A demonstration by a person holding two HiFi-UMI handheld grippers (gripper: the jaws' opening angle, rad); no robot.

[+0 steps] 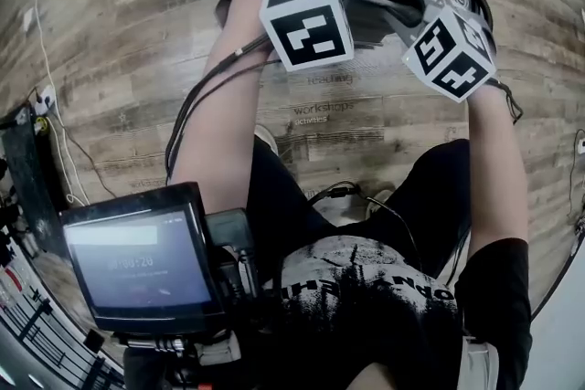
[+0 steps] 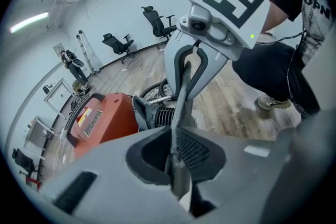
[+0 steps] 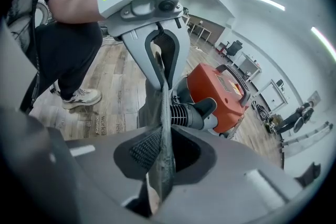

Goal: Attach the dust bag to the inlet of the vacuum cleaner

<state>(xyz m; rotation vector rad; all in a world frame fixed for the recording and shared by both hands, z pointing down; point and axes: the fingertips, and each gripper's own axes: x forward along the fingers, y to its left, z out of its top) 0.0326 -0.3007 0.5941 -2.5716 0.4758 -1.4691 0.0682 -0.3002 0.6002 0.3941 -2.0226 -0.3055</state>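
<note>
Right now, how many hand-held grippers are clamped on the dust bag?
2. The left hand-held gripper pinches one edge of the grey dust bag, and the right hand-held gripper pinches the opposite edge. They face each other near the orange vacuum cleaner. No others appear.

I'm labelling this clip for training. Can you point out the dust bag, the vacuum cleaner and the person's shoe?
dust bag point(image 3: 163, 118), right gripper view, on the hanging grey fabric edge.
vacuum cleaner point(image 3: 223, 86), right gripper view, on the orange top housing.
shoe point(image 3: 79, 97), right gripper view, on its side.
</note>
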